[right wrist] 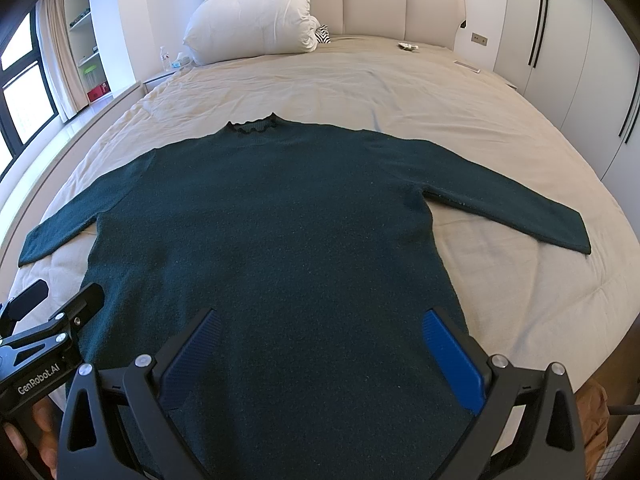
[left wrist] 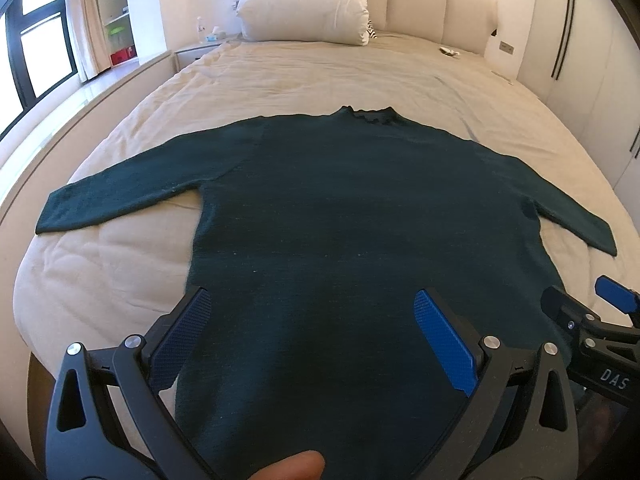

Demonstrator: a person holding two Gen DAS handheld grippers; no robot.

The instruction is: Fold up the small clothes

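The dark green sweater lies spread flat on the bed, sleeves out and no fold made yet, so the whole folding appears left to do, while the left tool and right tool hover wide open near its hem, holding nothing.

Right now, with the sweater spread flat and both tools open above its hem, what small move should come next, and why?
Probably carry the left tool out to the left sleeve and pinch its cuff. The dark green sweater lies flat on the bed with both sleeves spread wide, and neither the left nor the right tool holds any cloth, so bringing a sleeve in seems the first fold.
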